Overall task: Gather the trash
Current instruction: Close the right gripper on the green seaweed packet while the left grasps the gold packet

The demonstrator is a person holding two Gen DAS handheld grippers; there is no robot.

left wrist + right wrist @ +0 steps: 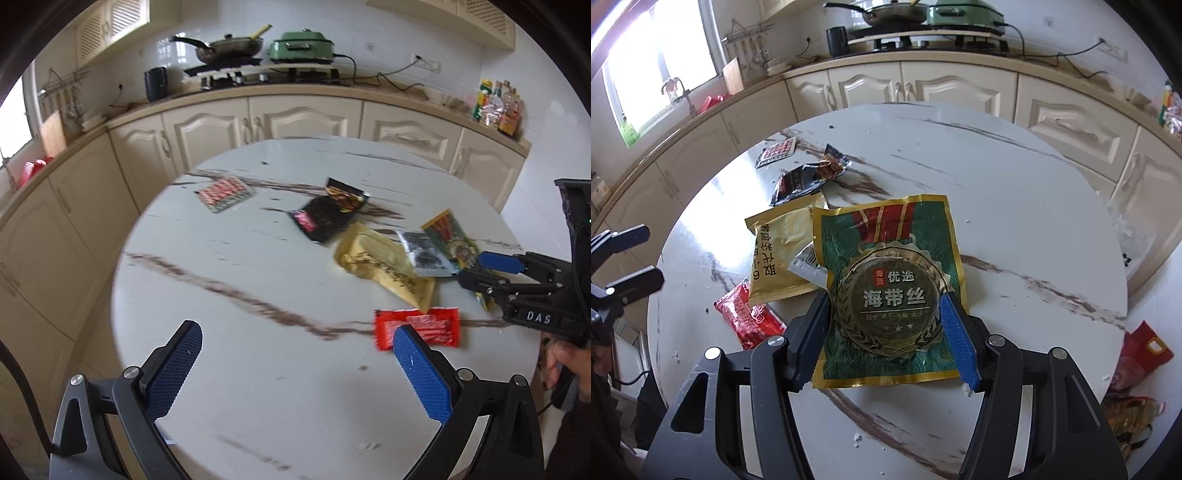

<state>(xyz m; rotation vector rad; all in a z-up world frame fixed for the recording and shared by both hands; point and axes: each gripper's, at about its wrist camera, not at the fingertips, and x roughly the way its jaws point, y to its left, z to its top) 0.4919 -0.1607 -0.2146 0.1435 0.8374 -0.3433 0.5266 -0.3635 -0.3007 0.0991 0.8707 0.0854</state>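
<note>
Table: round white marble top (1015, 206) with dark veins, filling the middle of both views.
Right tongs: right gripper (884, 321) at bottom centre of its own view, jaws about half apart, blue pads pressed on either side of the green packet (886, 236); in the left view it enters from the right edge.
Green packet: flat on the table, gold-edged, with a round gold seal; its near half sits between the pads.
Left tongs: left gripper (297, 354) at the bottom of its view, jaws wide apart, nothing between them, hovering over bare table.
Red wrapper (417, 326): just beyond the left gripper's right pad; lower left in the right view.
Gold sachet (783, 254): left of the green packet, partly under it.
Silver wrapper (807, 267): wedged between the sachet and the packet.
Black wrapper (328, 214): centre of the left view, farther back.
Small red pack (225, 194): upper left of the table, apart from the rest.
Hand (565, 365): at the right edge of the left view, gripping the right tool.
Counter: stove with pan (229, 46) and green cooker (301, 46) along the top.
</note>
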